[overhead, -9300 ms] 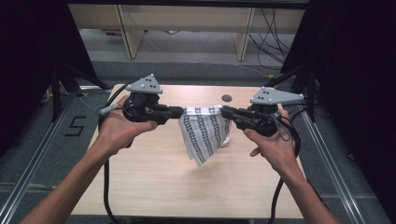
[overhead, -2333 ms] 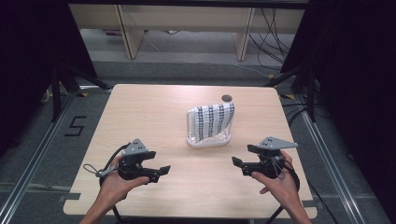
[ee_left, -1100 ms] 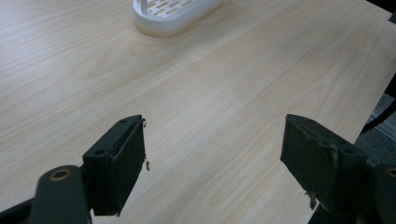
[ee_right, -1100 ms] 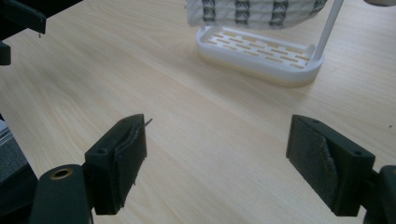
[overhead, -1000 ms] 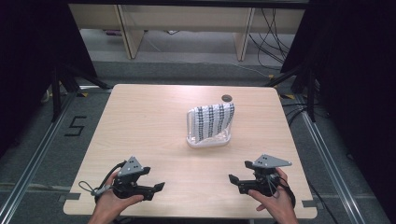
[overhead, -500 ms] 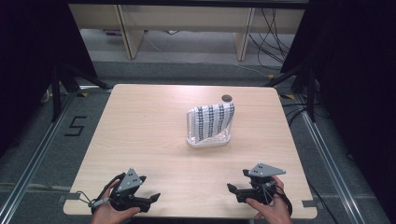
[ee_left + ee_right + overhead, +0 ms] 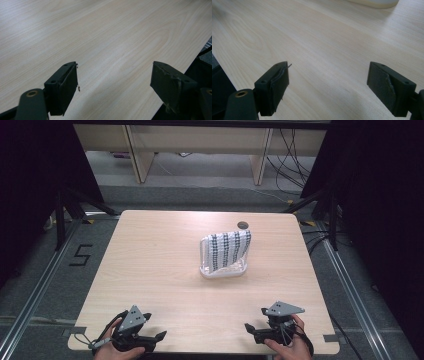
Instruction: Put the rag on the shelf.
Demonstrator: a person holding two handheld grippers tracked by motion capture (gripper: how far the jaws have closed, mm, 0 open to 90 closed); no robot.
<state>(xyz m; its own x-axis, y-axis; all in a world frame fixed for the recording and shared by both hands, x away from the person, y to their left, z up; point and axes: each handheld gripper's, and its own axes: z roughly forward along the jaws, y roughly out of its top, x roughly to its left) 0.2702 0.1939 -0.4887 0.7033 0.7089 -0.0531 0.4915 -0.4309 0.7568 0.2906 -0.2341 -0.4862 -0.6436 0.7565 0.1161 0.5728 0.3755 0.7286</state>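
High view: saw a pale wood table (image 7: 150, 270) with a white rack (image 7: 223, 270) standing near its middle, a bit toward the far side. Had a checked cloth (image 7: 227, 247) draped over the rack, hanging down the front (white with dark little squares). Sat well apart from both grippers. Noticed a small dark round hole (image 7: 243, 225) in the table just behind the cloth. Found the left gripper (image 7: 159, 337) down at the near edge on the left, held in a hand (image 7: 117, 351), pointing to the right. Found the right gripper (image 7: 248, 329) at the near edge on the right, held in the other hand (image 7: 287, 347), pointing to the left. Carried a grey three-cornered plate on top of each one. Held nothing in either.

Left gripper view: looked along two black jaws spread wide apart, with bare wood between them. Gripped nothing at all. Hung low over the table, close to its edge (the dark drop showed at the right).

Right gripper view: showed two black jaws again, also spread wide, with only wood grain between. Clasped nothing here either. Caught the pale bottom edge of the white rack (image 7: 374, 3) at the very top, far off from the jaws.
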